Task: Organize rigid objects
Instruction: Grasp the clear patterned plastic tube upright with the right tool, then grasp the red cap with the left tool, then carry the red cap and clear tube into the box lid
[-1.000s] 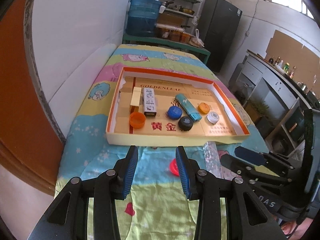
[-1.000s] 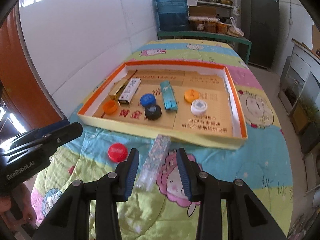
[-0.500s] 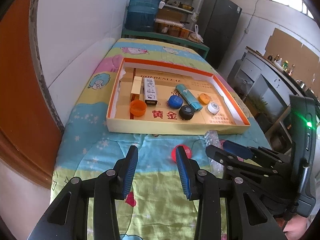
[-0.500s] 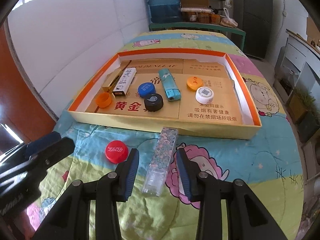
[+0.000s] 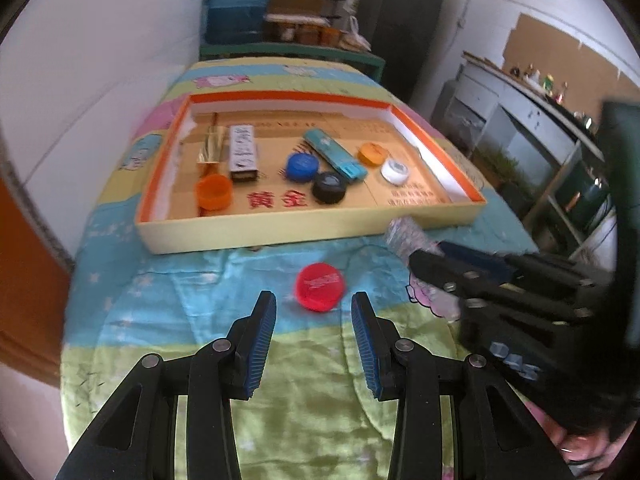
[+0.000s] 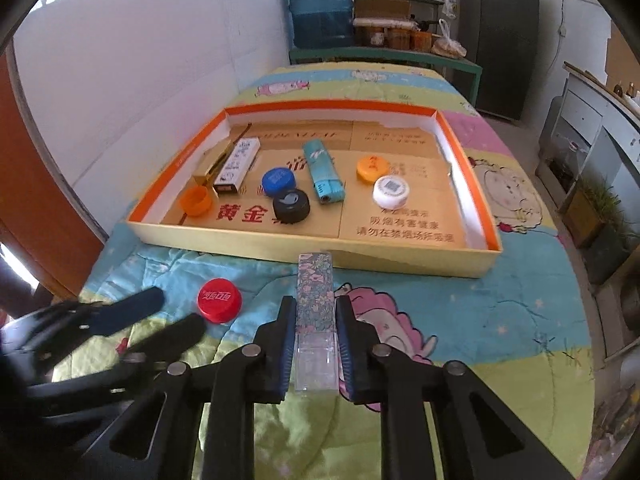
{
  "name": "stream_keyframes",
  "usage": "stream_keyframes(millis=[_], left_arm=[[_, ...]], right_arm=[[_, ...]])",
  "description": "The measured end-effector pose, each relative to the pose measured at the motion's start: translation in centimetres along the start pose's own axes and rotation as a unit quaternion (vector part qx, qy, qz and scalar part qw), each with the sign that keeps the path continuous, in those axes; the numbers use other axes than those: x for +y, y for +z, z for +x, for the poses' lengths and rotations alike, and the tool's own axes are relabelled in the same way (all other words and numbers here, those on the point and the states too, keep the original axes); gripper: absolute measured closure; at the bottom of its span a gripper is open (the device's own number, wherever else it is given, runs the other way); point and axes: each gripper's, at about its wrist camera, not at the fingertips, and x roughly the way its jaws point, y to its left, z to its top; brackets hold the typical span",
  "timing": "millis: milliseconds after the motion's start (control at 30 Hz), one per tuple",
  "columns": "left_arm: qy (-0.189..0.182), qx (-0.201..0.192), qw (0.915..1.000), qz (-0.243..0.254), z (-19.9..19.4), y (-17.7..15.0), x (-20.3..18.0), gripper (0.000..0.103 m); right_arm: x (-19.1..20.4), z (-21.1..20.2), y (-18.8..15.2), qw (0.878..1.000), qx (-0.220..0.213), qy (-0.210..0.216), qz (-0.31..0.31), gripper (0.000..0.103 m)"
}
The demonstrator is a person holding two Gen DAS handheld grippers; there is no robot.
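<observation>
The right claw (image 6: 316,322), spread a moment ago, is now pinched on the floral case (image 6: 315,300) lying on the bed by the tray's (image 6: 400,266) near wall; lifting is enabled; the left claw (image 5: 314,320), spread, is brought nearer the red cap (image 5: 319,286).

A clear oblong case (image 6: 315,312) with a floral print is gripped between the pads of the right gripper (image 6: 313,350), its length pointing at the tray (image 6: 404,266) — the far end is seen just short of the tray's near wall. A red cap (image 6: 219,300) is laid flat on the quilt to its left, printed side up, apart from the tray. Inside the tray are laid a teal lighter (image 6: 323,176), a white box (image 6: 237,165), a gold box (image 6: 211,167) and five caps — orange (image 6: 195,200), blue (image 6: 278,181), black (image 6: 291,205), yellow-orange (image 6: 372,169), white (image 6: 391,191)
</observation>
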Motion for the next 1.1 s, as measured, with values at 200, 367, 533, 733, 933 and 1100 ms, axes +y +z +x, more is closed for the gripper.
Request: stream_keyframes(millis=[200,367,533,733,933,1100], left_arm=[[0.023,0.005,0.9997,0.009,1.6,0.2,-0.7,0.063],[0.035,0.005,0.9993,0.015,2.6,0.5,-0.9,0.063],[0.047,0.0,0.9986,0.023,2.8,0.5,-1.3,0.071],[0.051,-0.003,0.9983,0.029,2.7,0.4,-1.6,0.072],[0.041,-0.009,0.9988,0.026,2.1,0.5,-1.6,0.072],[0.031,-0.021,0.999,0.023,0.9,0.8,-1.8,0.072]], right_arm=[[-1.1,-1.3,-0.1,1.0,-0.009,0.007,0.006,0.083],[-1.9,-1.8,-0.2,1.0,-0.012,0.012,0.013,0.083],[-2.4,-1.6,-0.3,1.0,-0.011,0.016,0.018,0.083],[-2.7,-1.5,-0.4,1.0,-0.01,0.02,0.022,0.083],[-2.8,-1.7,-0.4,0.999,-0.015,0.021,0.023,0.083],[-2.9,-2.3,-0.2,0.999,-0.023,0.022,0.021,0.083]])
